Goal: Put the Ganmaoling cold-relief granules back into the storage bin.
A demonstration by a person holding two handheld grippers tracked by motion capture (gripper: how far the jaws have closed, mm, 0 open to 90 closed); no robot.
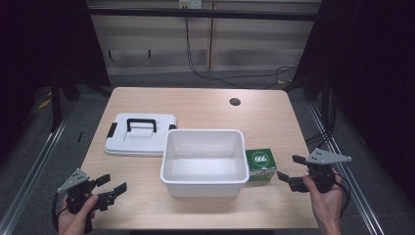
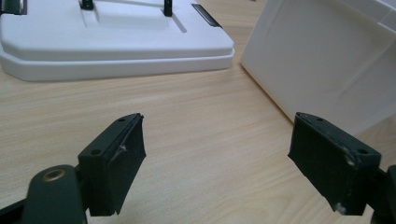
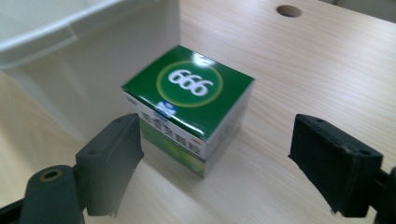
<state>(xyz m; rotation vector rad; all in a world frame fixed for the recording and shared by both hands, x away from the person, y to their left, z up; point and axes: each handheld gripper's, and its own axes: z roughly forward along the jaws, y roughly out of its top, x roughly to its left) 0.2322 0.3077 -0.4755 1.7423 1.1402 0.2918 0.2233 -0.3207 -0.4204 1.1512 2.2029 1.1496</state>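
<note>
Nothing is packed yet: the green box (image 1: 261, 164) sits on the bench at lower right of the frame, touching the empty white bin (image 1: 204, 162). The right tool (image 1: 292, 171) gapes beside it; the left tool (image 1: 108, 188) gapes idle; the grasp remains

Both hand-held grippers, the left gripper (image 1: 111, 188) and right gripper (image 1: 289, 171), are matte black with blocky scuffed pads, grey three-cornered top plates, trailing black cables and a brass-ringed screw hole
</note>
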